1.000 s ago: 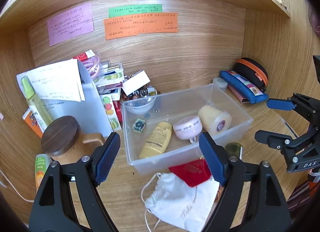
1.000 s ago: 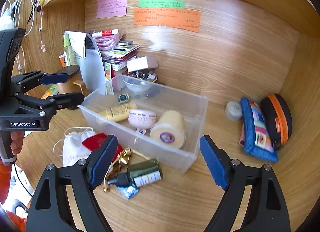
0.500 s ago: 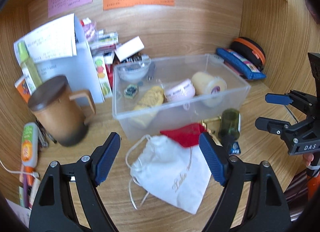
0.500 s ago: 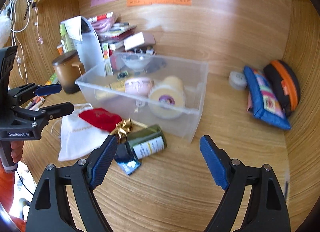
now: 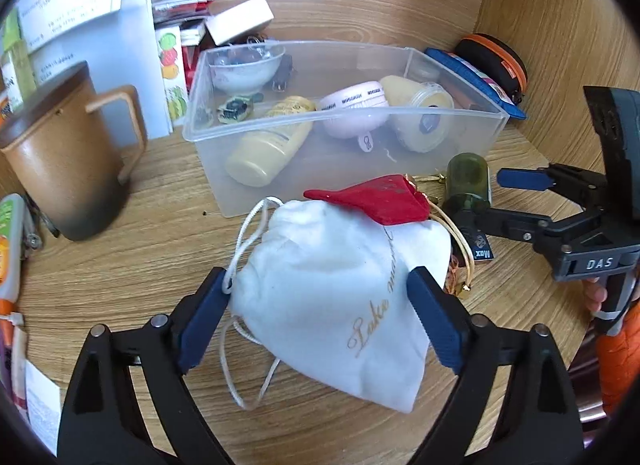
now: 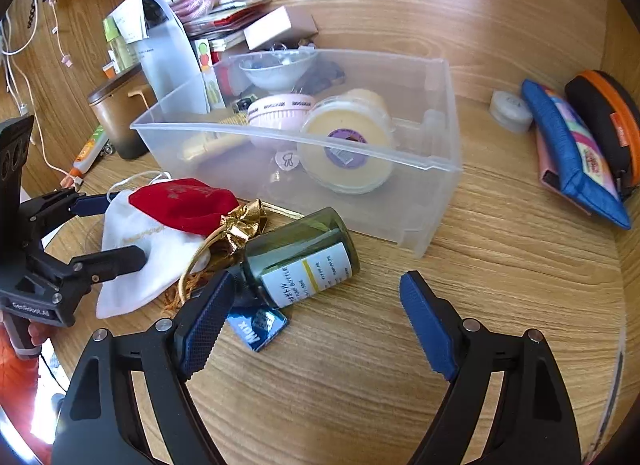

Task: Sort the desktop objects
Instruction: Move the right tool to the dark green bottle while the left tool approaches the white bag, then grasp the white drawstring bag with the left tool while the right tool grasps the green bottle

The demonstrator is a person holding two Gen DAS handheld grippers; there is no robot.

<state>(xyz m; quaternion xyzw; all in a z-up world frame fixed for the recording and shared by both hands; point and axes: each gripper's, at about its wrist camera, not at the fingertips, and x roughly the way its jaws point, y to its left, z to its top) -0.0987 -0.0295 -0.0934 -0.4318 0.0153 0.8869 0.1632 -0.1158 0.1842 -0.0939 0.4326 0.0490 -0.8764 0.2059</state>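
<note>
A white drawstring bag point(image 5: 332, 297) lies on the wooden desk, with a red pouch point(image 5: 380, 201) on its far end. My left gripper point(image 5: 320, 285) straddles the bag. Its jaws are opening, and its blue pads stand at the bag's two sides. In the right wrist view the left gripper point(image 6: 116, 227) sits over the white bag point(image 6: 132, 265). A green bottle point(image 6: 300, 253) lies on its side just ahead of my right gripper point(image 6: 318, 285), which is open, its left finger next to the bottle's neck. Behind stands a clear plastic bin point(image 6: 296, 141) holding jars, a tube and a bowl.
A brown lidded mug point(image 5: 68, 161) stands left of the bin. A gold bow point(image 6: 244, 225) and a blue sachet point(image 6: 260, 325) lie by the bottle. A blue pencil case point(image 6: 572, 157), a black-orange case point(image 6: 604, 121) and a small white jar point(image 6: 510, 109) sit at the right wall.
Both grippers have sunk towards the desk and tilted down. The left one now has the white bag between its fingers, which stand wider; the right one has come close to the green bottle.
</note>
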